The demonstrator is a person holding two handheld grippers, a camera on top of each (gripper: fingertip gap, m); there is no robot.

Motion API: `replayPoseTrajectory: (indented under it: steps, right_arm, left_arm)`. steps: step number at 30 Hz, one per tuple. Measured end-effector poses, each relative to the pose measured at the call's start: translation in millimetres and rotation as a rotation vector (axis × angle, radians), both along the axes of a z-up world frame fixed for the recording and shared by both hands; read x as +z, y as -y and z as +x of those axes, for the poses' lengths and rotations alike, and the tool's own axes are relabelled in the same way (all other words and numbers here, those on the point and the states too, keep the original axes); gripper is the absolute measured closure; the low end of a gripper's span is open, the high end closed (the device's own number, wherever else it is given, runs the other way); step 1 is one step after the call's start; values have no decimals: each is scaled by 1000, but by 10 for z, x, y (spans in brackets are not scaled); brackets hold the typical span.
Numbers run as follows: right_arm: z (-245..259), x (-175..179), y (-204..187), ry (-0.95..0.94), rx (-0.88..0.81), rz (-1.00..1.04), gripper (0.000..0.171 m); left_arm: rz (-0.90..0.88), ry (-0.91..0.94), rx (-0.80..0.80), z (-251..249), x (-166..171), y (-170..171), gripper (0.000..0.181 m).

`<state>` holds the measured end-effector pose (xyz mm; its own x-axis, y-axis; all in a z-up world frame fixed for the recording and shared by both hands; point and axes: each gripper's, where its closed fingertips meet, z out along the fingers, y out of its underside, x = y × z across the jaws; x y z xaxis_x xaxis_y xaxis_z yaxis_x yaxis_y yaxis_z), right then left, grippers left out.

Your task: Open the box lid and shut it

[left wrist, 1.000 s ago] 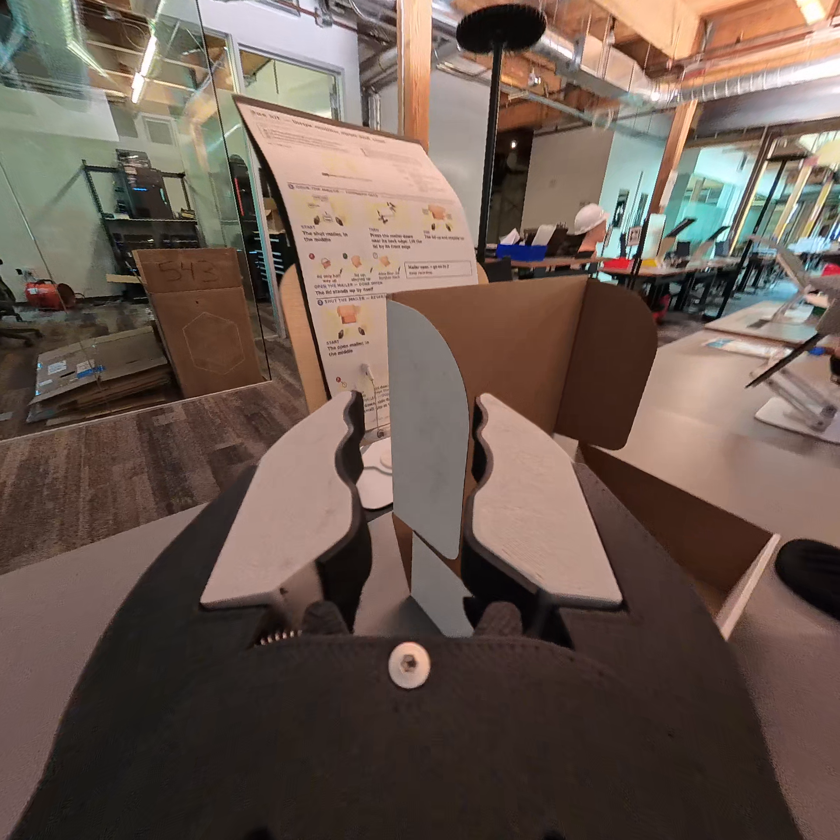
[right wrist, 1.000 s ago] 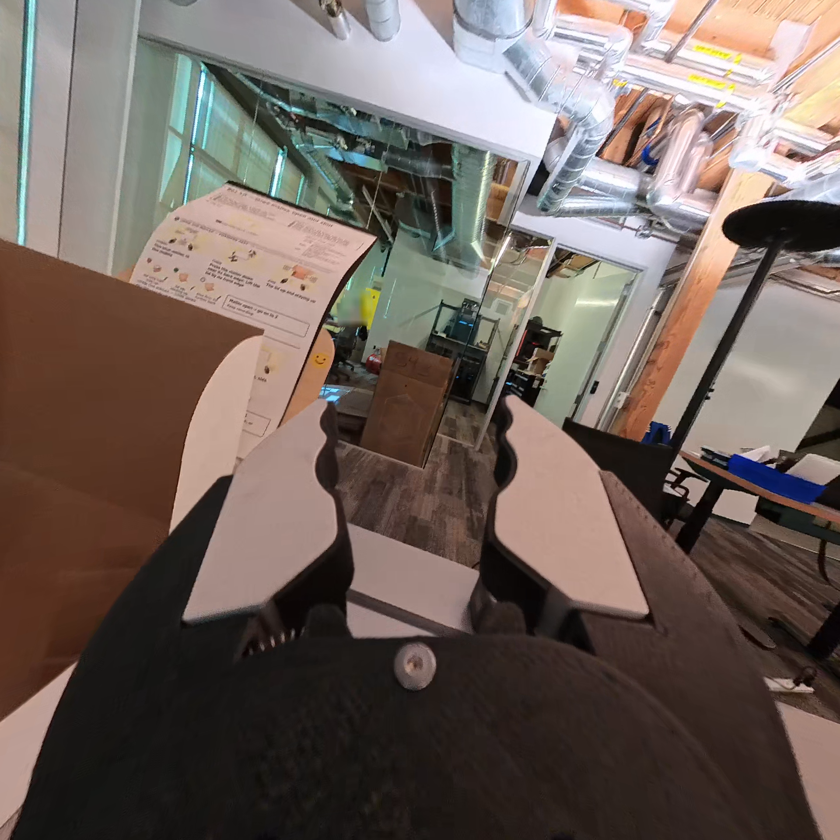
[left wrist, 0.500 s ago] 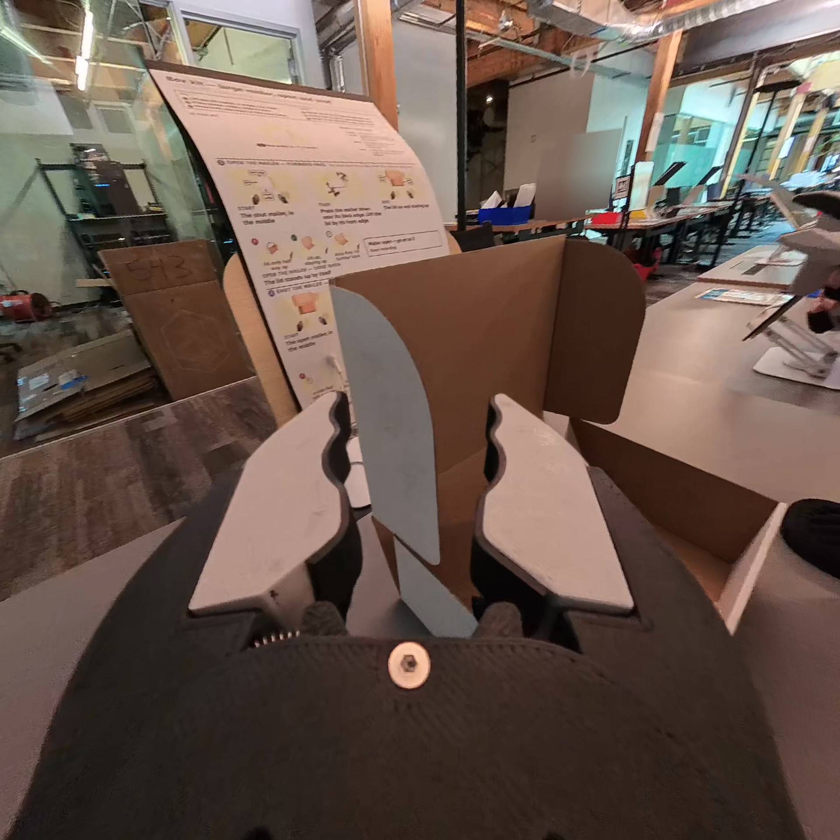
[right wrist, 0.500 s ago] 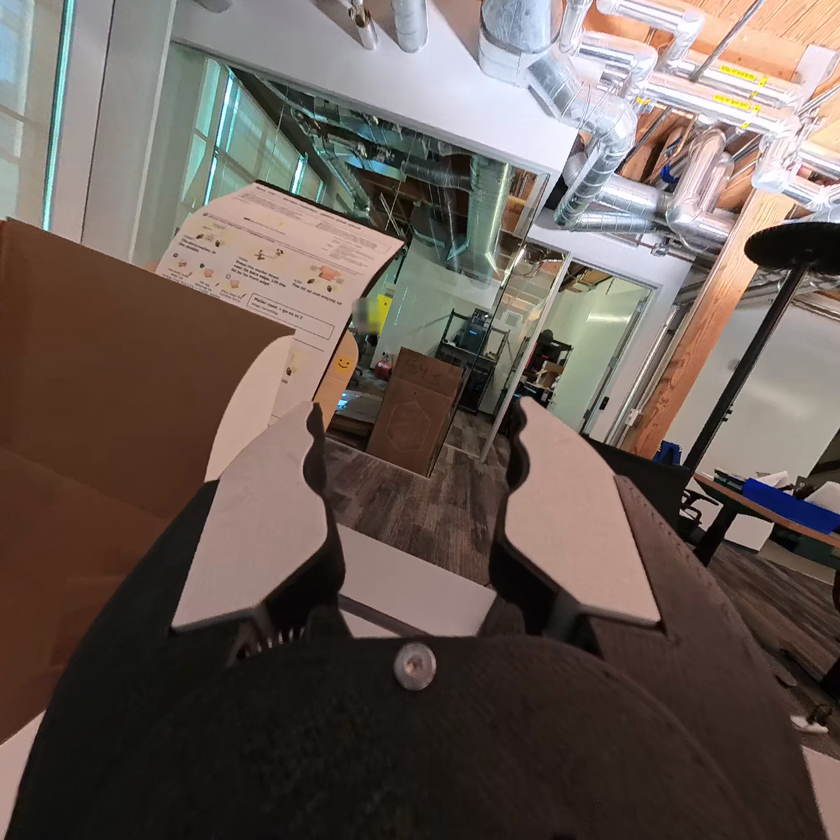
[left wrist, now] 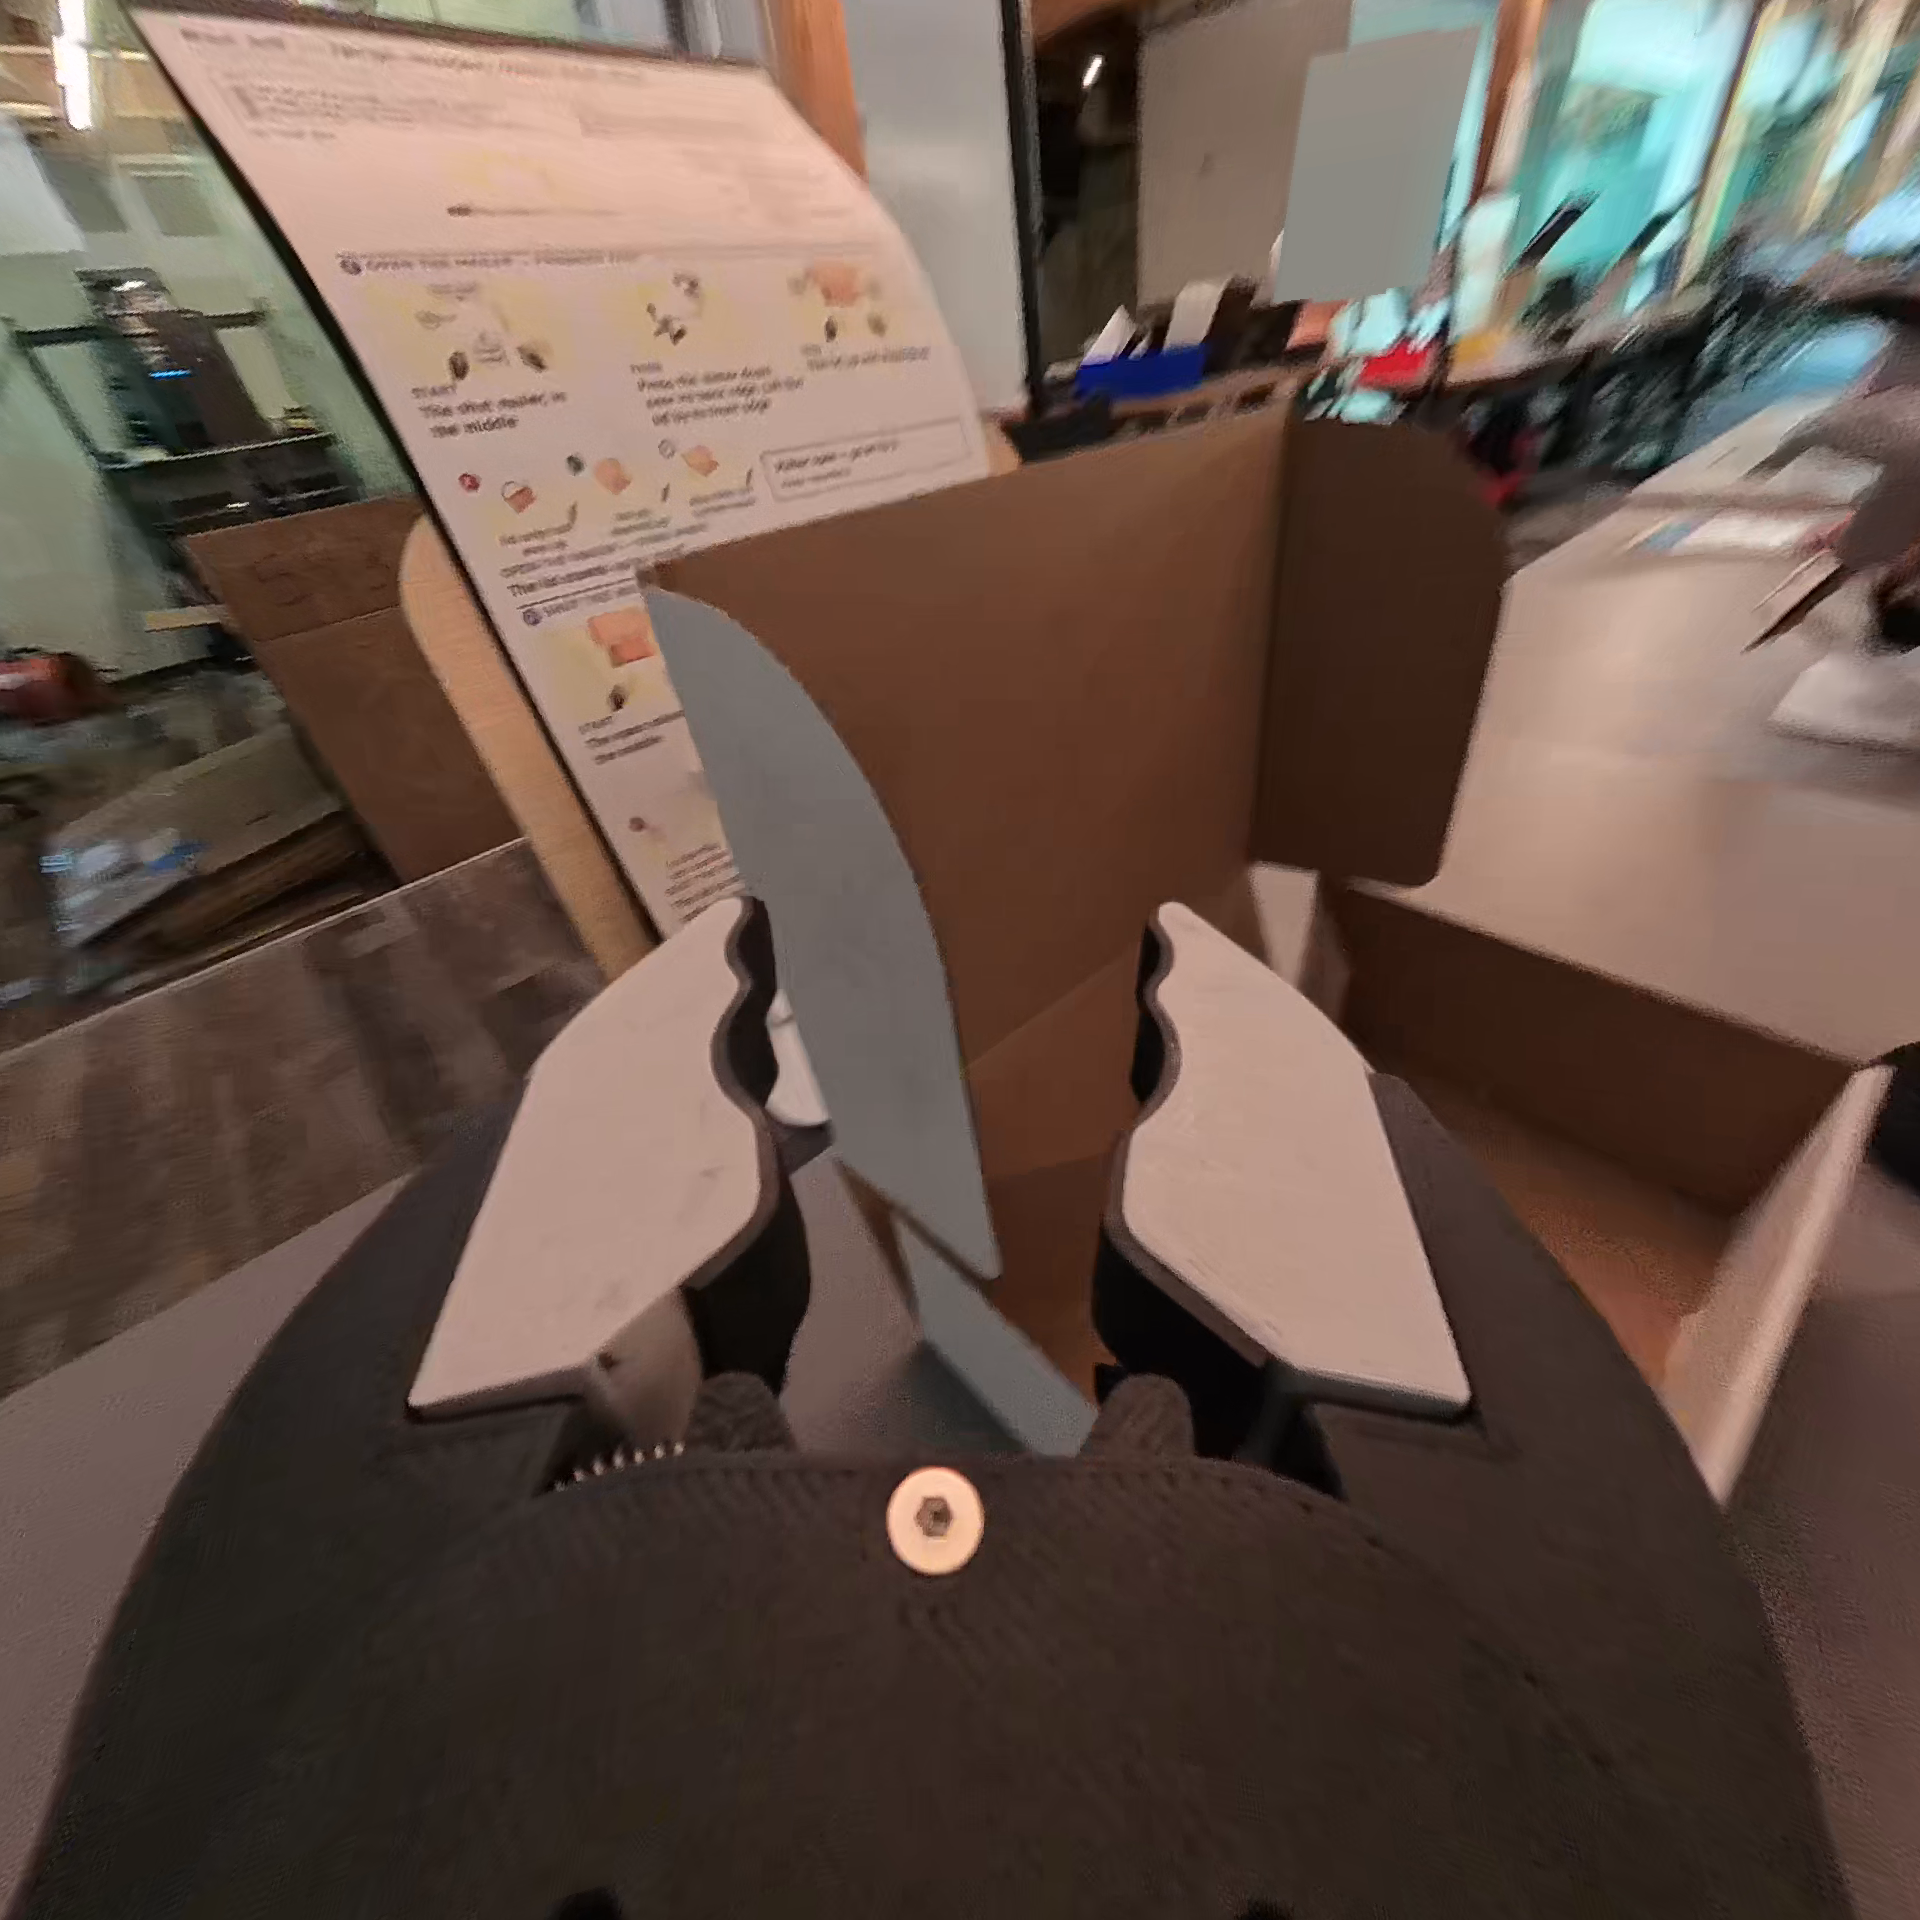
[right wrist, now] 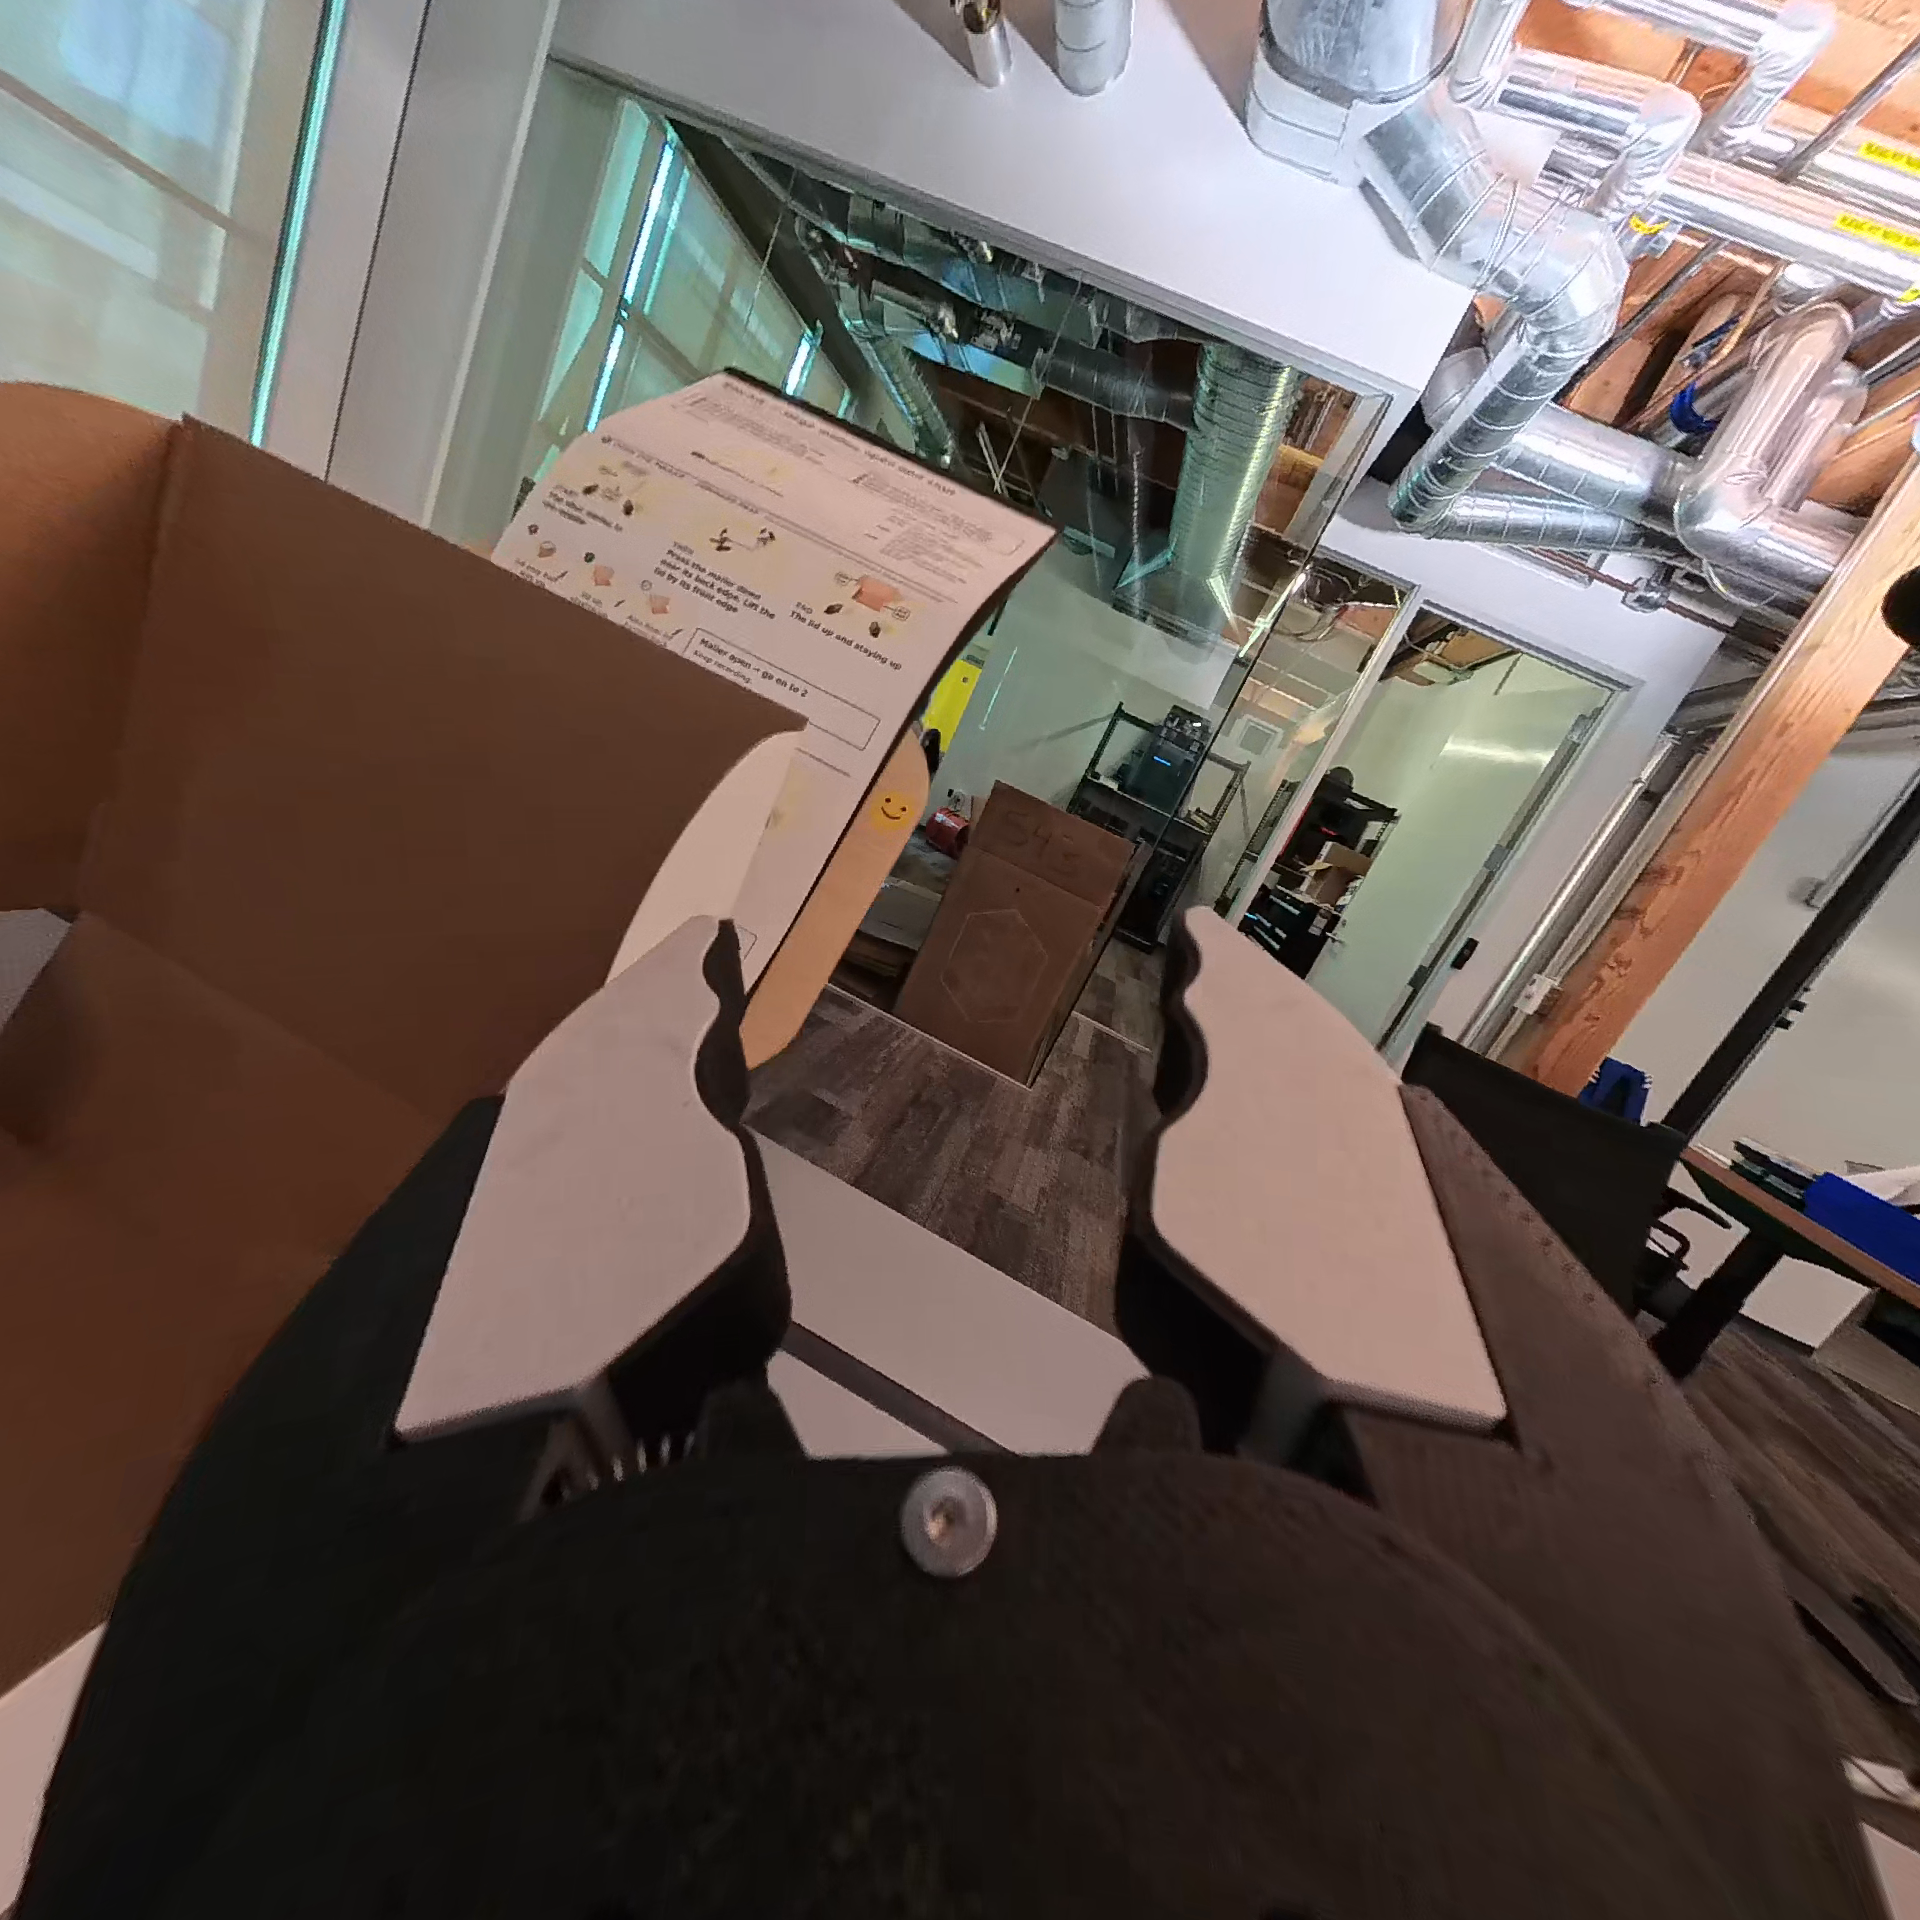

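Upright, the box lid (left wrist: pixel 1049 727) stood open; left claw (left wrist: pixel 951 940) spread wide around its side flap (left wrist: pixel 831 935), right claw (right wrist: pixel 951 951) wide, empty.

Only real printed thing here is the white instruction sheet (left wrist: pixel 644 312) standing behind the raised box lid (left wrist: pixel 1039 727): lines of black type around little pictures, motion-blurred in the left view, sharper in the right one (right wrist: pixel 769 582). There's a yellow smiley sticker (right wrist: pixel 891 810) on the wooden board (right wrist: pixel 831 935) holding it. The cardboard box (right wrist: pixel 1018 925) on the floor has a handwritten scrawl and a hexagon outline. Yellow labels (right wrist: pixel 1870 156) on the ceiling pipes (right wrist: pixel 1558 312) are too tiny to read.
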<state>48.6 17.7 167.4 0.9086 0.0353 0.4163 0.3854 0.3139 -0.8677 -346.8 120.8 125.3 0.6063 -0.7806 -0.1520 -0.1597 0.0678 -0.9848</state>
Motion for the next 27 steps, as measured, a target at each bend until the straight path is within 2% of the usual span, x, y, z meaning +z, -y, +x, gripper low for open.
replayPoseTrajectory:
  steps: [1, 5, 9, 12, 15, 21, 27]
  right_arm:
    - [-11, -23, -23, 14, -12, -10, 93]
    - [-7, -94, -101, 83, -83, -36, 94]
    - [30, -188, -183, 131, -137, -63, 93]
    - [57, -257, -237, 160, -168, -85, 93]
    - [72, -314, -278, 174, -183, -99, 93]
    - [63, -452, -365, 193, -187, -133, 94]
    - [36, -529, -416, 222, -203, -156, 92]
  left_arm:
    - [17, -68, 52, -15, -68, -54, 114]
    - [106, -333, 305, -202, -245, -257, 111]
    - [295, -579, 534, -415, -168, -322, 106]
    - [448, -762, 621, -428, -101, -273, 106]
    - [521, -866, 651, -320, -73, -197, 103]
    - [657, -930, 644, -27, 26, 7, 106]
    - [630, -920, 613, 13, -25, 7, 106]
